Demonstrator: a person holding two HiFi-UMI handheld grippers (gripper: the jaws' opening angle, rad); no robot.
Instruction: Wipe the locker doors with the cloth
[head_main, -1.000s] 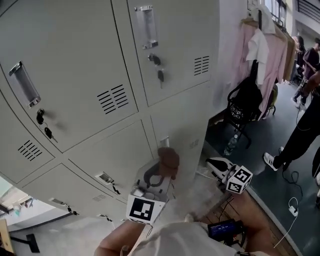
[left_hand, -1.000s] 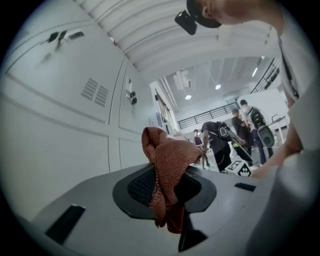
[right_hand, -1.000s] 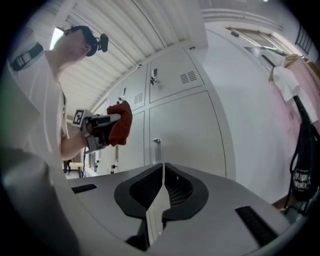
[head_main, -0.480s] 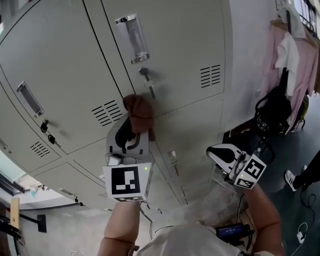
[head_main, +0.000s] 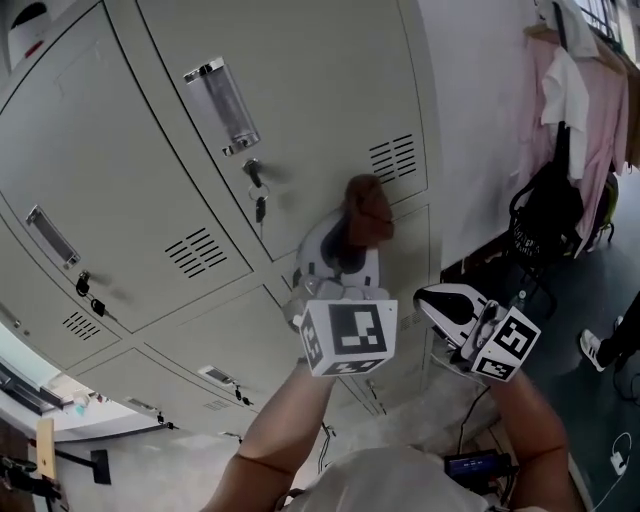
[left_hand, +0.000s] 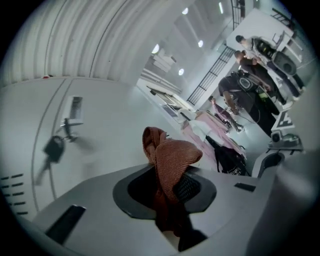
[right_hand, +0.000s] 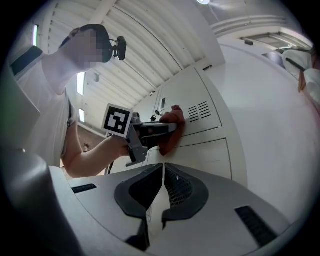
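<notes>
A rust-brown cloth (head_main: 366, 210) (left_hand: 169, 165) (right_hand: 170, 125) is pinched in my left gripper (head_main: 352, 238) (left_hand: 172, 192) (right_hand: 159, 129), which is shut on it. The cloth presses against a pale grey locker door (head_main: 310, 90) near its lower right corner, beside the vent slots (head_main: 394, 158). A key (head_main: 259, 207) hangs from the lock under the door's handle (head_main: 222, 104). My right gripper (head_main: 452, 305) (right_hand: 161, 187) is held off the lockers at lower right, its jaws shut together with nothing between them.
More locker doors (head_main: 110, 240) run to the left and below. Right of the lockers stand a white wall, hanging pink clothes (head_main: 590, 110) and a black bag (head_main: 545, 225). A person's shoe (head_main: 592, 349) shows on the dark floor.
My left gripper has swept the cloth from the low locker doors up and then right across the upper door to beside the vent slots. The right gripper stayed roughly in place.
</notes>
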